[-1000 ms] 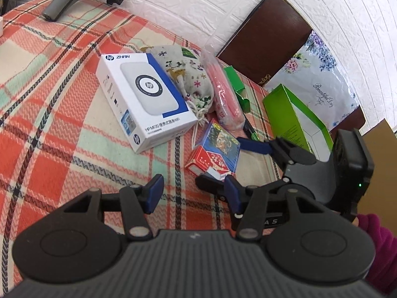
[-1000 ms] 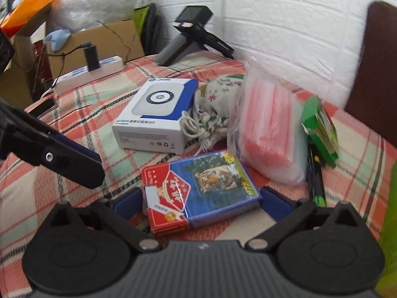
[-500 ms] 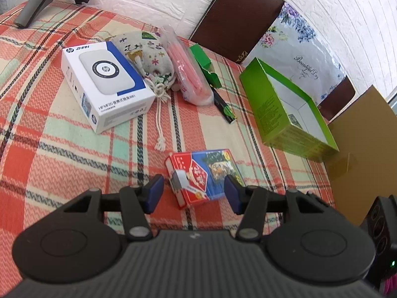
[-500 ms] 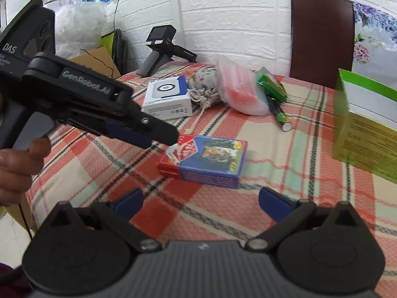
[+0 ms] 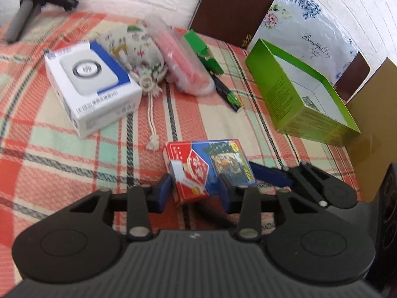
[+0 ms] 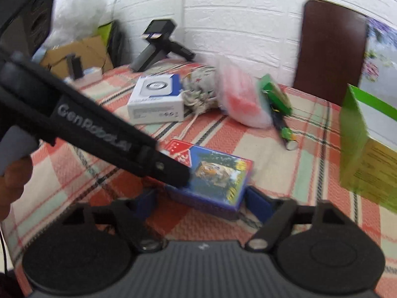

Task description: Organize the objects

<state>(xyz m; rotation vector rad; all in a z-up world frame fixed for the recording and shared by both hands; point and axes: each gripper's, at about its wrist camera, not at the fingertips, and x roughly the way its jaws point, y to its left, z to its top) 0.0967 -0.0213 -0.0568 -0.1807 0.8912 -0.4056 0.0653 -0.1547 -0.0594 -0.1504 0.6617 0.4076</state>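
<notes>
Both claws are closing in on the card box (image 5: pixel 211 166) at once, down at the near edge of the worktop (image 5: pixel 62 149). The left claw (image 5: pixel 196 191) has its blue pads either side of the box's red end, jaws narrowing, though the blur hides whether they actually press on it. The right claw (image 6: pixel 202 200) comes at the same box from the blue end, jaws drawing in, with the box sitting between the pads and a sliver of gap still showing on each side. The box lies flat on the checked cloth.

Further back, a drawstring cord trails toward the near side from the patterned pouch (image 5: pixel 131 47), which sits touching the white and blue carton (image 5: pixel 91 84). Just beside the pouch is a pink plastic packet (image 5: pixel 186 67), then a small green box (image 5: pixel 201 47) and a dark marker (image 5: pixel 227 92). Off to the right stands the open green box (image 5: pixel 285 92). At the far edge, near the white brick wall, a spare handheld device (image 6: pixel 158 44) rests.
</notes>
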